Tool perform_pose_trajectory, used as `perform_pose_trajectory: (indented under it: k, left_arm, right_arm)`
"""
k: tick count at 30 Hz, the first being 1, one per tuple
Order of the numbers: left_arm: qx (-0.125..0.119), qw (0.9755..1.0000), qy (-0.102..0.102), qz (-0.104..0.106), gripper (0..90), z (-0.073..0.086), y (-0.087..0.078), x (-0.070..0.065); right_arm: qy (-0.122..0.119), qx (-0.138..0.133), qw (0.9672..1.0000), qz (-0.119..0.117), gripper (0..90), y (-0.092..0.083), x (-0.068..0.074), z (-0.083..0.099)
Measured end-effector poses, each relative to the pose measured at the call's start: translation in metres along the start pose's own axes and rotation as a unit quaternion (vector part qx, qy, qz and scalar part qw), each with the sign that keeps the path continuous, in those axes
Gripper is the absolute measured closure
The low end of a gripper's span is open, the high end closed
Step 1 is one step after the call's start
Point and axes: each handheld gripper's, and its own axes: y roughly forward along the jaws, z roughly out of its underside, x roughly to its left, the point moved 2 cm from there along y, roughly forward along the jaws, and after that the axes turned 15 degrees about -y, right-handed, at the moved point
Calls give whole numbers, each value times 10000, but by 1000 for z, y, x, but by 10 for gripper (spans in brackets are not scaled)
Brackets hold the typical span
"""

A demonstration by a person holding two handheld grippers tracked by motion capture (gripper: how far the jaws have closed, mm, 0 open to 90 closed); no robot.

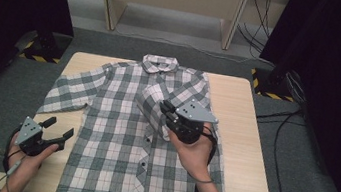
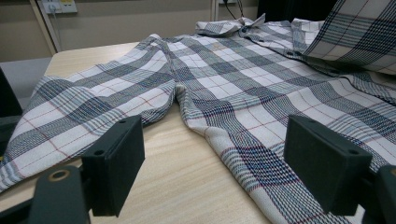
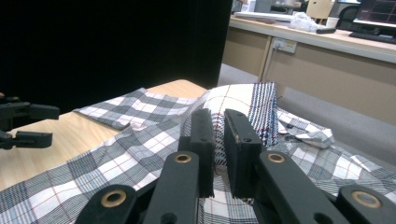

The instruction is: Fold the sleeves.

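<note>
Right claw lifts a shirt sleeve over the shirt front

A plaid shirt lies buttoned and face up on the wooden worktop, collar at the far edge. The right claw is clenched on the shirt's right sleeve, holding it folded above the chest. The left claw hangs released at the worktop's near left, jaws wide, just beside the flat left sleeve.
</note>
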Motion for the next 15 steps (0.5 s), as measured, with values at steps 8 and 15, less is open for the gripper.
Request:
perform_pose_trajectory:
  k: [8, 15]
  left_arm:
    - [-2, 10000, -1, 0, 197, 0, 0, 0]
    - [2, 10000, -1, 1, 196, 0, 0, 0]
  right_arm:
    - [-34, 53, 9999, -135, 827, 4, 11, 5]
    - [-42, 101, 9997, -231, 827, 7, 18, 9]
